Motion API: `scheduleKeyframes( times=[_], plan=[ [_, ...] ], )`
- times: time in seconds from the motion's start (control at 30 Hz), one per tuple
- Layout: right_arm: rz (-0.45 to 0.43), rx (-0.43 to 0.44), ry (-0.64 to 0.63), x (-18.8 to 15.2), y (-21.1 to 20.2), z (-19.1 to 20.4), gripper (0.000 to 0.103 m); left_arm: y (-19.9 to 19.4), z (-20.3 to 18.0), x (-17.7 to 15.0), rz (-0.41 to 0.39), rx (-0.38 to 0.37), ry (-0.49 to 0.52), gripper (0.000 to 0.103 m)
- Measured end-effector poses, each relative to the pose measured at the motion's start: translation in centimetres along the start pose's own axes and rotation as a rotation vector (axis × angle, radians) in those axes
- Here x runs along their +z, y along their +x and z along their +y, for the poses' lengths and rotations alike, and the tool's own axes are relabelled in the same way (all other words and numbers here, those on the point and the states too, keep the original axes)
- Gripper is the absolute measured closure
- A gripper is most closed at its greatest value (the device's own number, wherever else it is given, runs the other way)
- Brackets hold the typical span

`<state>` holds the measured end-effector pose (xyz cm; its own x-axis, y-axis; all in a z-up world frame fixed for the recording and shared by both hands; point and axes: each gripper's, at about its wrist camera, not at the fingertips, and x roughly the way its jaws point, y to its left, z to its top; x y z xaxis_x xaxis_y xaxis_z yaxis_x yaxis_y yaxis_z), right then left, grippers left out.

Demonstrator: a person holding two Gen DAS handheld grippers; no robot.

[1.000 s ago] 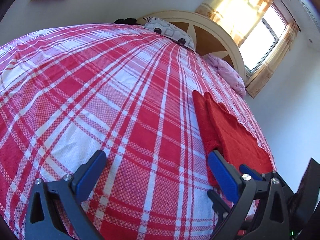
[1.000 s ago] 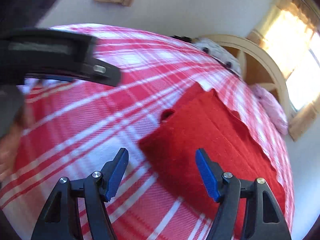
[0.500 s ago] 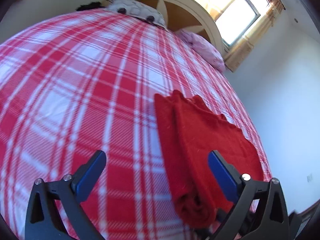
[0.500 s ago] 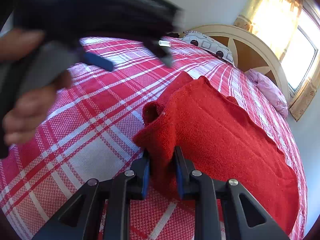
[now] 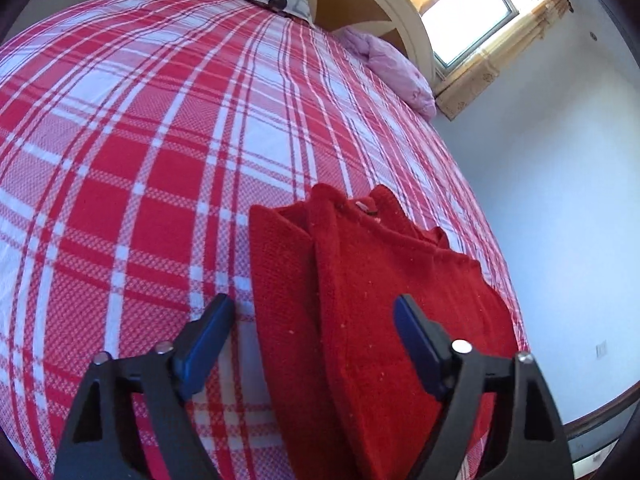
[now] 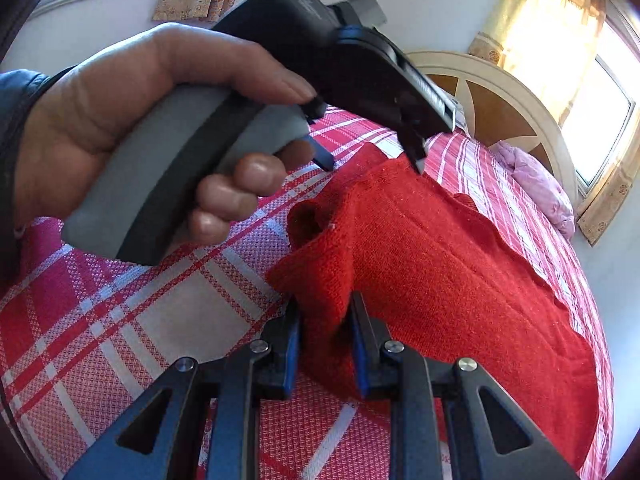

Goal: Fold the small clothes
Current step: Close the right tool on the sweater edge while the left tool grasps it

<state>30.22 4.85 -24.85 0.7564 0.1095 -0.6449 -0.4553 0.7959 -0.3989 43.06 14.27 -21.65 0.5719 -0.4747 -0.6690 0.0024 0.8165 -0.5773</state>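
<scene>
Red sweater point(image 6: 460, 264) corner is pinched by right gripper point(image 6: 325, 316) on plaid bedspread point(image 5: 160, 152); left gripper point(image 5: 316, 316), jaws just narrowing, is spread over sweater edge, not pressing.

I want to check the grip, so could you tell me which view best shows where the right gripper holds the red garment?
The right wrist view: the right gripper pinches the near corner of the red garment. The left wrist view shows the garment but not that grip.

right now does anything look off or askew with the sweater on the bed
Nothing damaged or spilled. The red sweater lies near the bed's right edge, one side already folded over. Its near corner is bunched between the shut right gripper. The left gripper straddles the folded edge, jaws closing in, pads not touching it.
</scene>
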Motion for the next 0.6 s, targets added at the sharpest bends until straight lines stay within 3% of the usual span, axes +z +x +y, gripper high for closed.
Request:
scheduleKeyframes(
  times=[0.07, 0.1, 0.17, 0.27, 0.6],
  plan=[
    [-0.003, 0.013, 0.015, 0.0, -0.1, -0.2, 0.08, 0.4, 0.0, 0.1, 0.014, 0.005, 0.002, 0.053],
    [-0.005, 0.019, 0.022, -0.1, -0.1, -0.4, 0.081, 0.7, 0.1, 0.1, 0.023, 0.007, -0.004, 0.059],
    [-0.01, 0.03, 0.04, -0.1, -0.1, -0.7, 0.084, 1.0, 0.3, 0.2, 0.033, 0.008, -0.013, 0.087],
    [-0.018, 0.057, 0.074, -0.2, -0.3, -1.4, 0.086, 0.7, 0.5, 0.4, 0.02, -0.012, -0.063, 0.09],
    [-0.113, 0.192, 0.303, -0.7, -4.0, -7.2, 0.09, -2.5, -5.2, 1.9, -0.059, -0.065, -0.006, 0.091]
  ],
)
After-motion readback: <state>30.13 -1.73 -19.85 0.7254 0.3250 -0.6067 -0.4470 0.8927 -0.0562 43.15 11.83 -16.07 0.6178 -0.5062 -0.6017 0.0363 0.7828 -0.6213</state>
